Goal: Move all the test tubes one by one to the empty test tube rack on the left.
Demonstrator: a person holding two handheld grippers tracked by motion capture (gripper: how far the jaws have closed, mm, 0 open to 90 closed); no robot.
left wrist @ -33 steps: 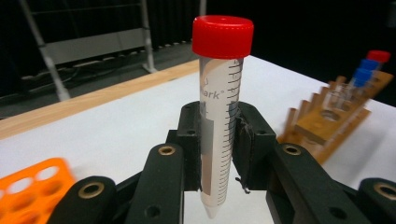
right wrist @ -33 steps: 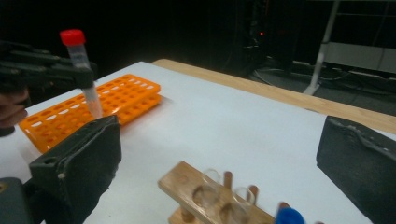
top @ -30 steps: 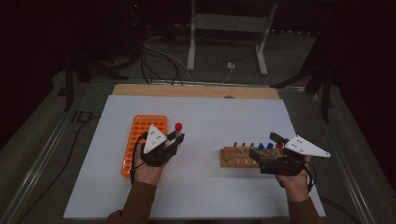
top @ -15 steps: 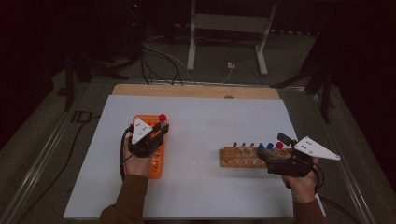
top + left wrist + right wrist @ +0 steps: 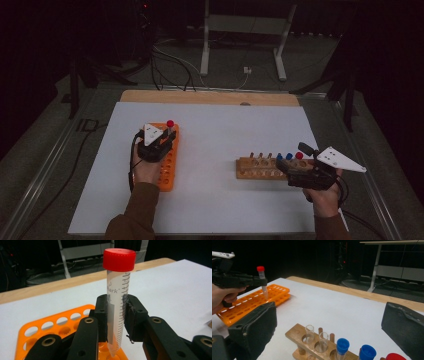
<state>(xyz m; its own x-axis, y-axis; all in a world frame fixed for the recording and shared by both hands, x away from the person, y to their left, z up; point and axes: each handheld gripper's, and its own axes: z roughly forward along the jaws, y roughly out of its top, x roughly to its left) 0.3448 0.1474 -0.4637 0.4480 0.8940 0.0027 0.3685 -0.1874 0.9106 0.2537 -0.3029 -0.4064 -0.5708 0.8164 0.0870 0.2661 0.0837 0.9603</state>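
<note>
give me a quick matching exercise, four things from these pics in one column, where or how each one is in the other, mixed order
Things:
1. red-capped tube
2. orange rack
3. wooden rack
4. right gripper

Places or states:
A. jaws open, nothing between them
B. clamped upright in the left gripper
C. lies on the white sheet under the left gripper
D. holds blue-capped tubes, in front of the right gripper

Pairs: 1-B, 2-C, 3-D, 4-A

red-capped clear tube point(image 5: 117, 302), orange rack point(image 5: 167, 162), wooden rack point(image 5: 257, 169) with blue-capped tubes point(image 5: 342, 346), white table point(image 5: 225, 130)
</note>
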